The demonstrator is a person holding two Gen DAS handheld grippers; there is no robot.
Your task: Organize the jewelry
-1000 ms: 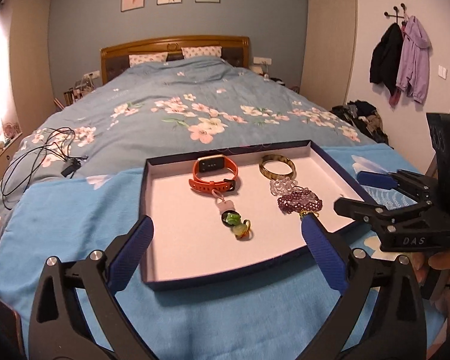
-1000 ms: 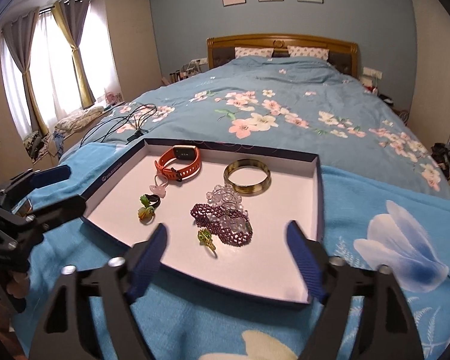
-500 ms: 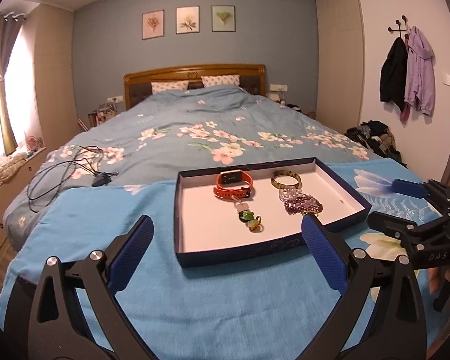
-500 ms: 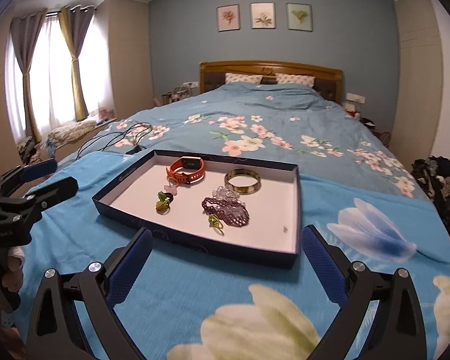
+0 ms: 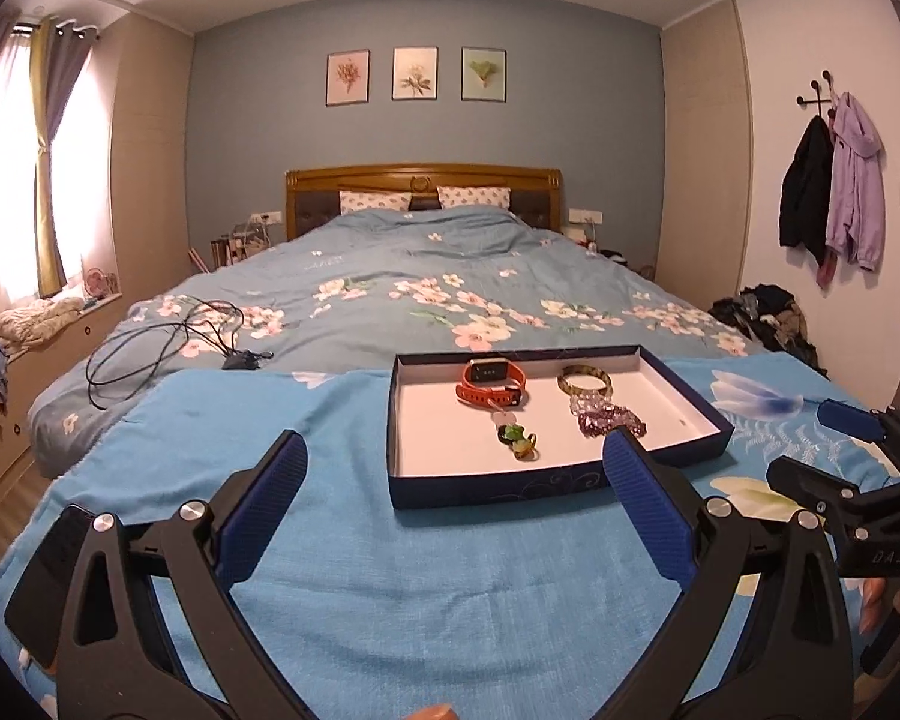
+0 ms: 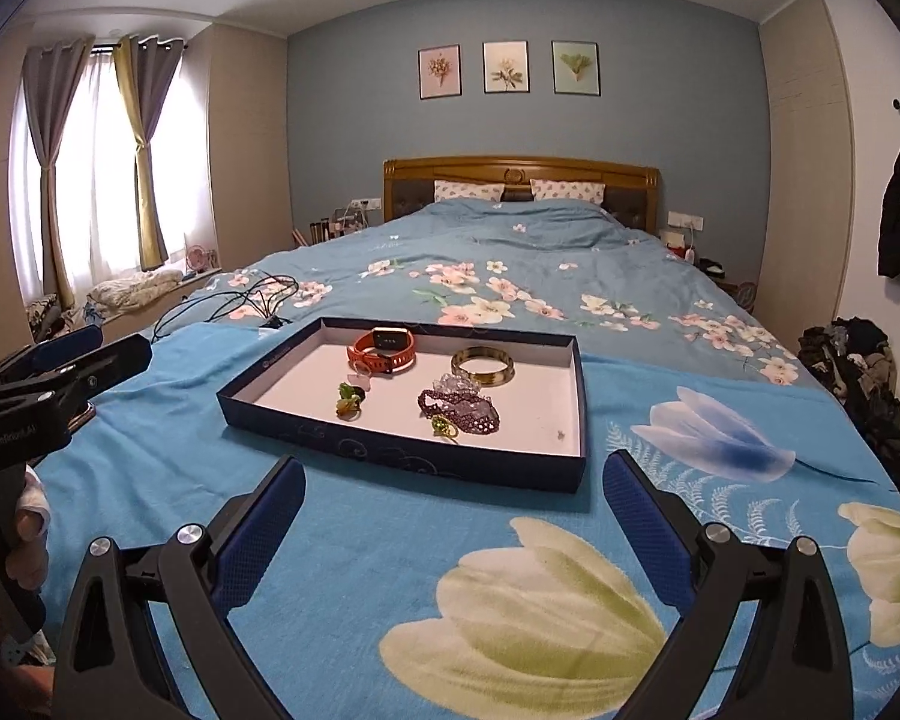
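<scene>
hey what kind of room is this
A home bedroom: a made bed with a wooden headboard, curtains at the window, and coats hung on wall hooks.

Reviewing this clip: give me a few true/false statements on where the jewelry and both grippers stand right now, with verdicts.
1. The orange watch lies inside the tray. True.
2. The right gripper is shut on the purple beaded bracelet. False: its jaws stand wide open and empty, short of the tray, and the bracelet lies in the tray.
3. The gold bangle lies on the blanket outside the tray. False: it is in the tray, near the far wall.
4. The left gripper is open and holds nothing. True.
5. Black cables lie on the bed beyond the tray. True.
</scene>
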